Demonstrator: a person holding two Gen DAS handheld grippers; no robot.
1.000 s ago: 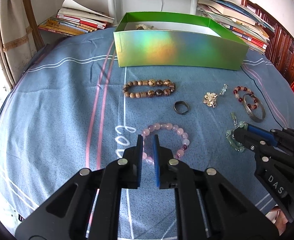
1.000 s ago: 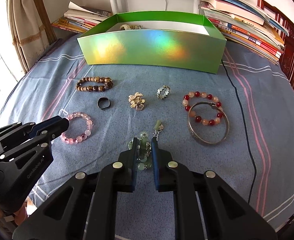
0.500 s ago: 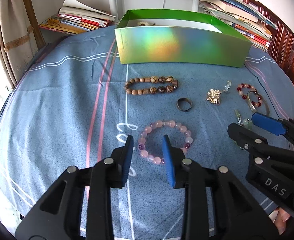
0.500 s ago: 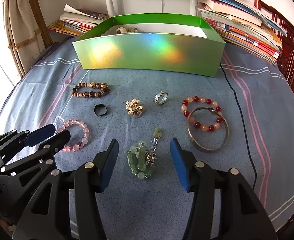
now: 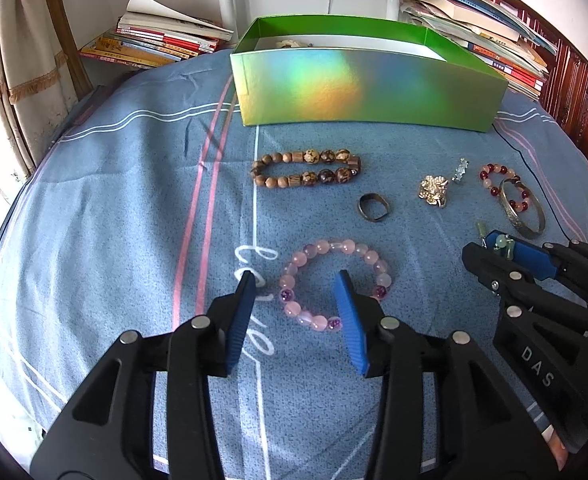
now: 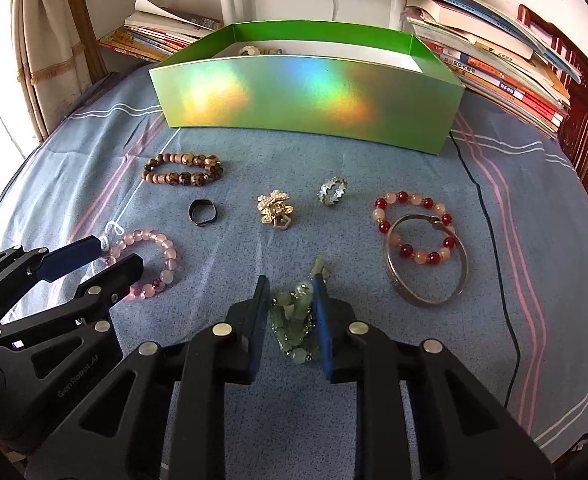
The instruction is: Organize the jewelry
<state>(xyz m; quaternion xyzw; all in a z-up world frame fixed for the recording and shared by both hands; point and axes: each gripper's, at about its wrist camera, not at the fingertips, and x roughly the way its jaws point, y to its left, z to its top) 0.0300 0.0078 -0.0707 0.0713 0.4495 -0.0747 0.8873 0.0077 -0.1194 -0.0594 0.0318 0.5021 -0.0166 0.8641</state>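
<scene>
Green beads: the green bead bracelet (image 6: 295, 322) lies bunched on the blue cloth (image 6: 353, 160), low centre of the right wrist view.
Right gripper: the right gripper (image 6: 290, 304) has just been closing, jaws now narrow with the bunch between them; whether both pads press on it cannot be told.
Pink beads: the pink bead bracelet (image 5: 333, 284) lies flat, centre of the left wrist view.
Left gripper: the left gripper (image 5: 295, 300) has just been opening; it stands half wide, astride the bracelet's near-left arc, gripping nothing.
Box: the green box (image 5: 369, 76) sits at upper centre, well apart from both.
Risk, green: a loose strand or the dangling charm may slip free on lifting.
Risk, pink: round beads may roll from the pads, or cloth gets pinched.
</scene>
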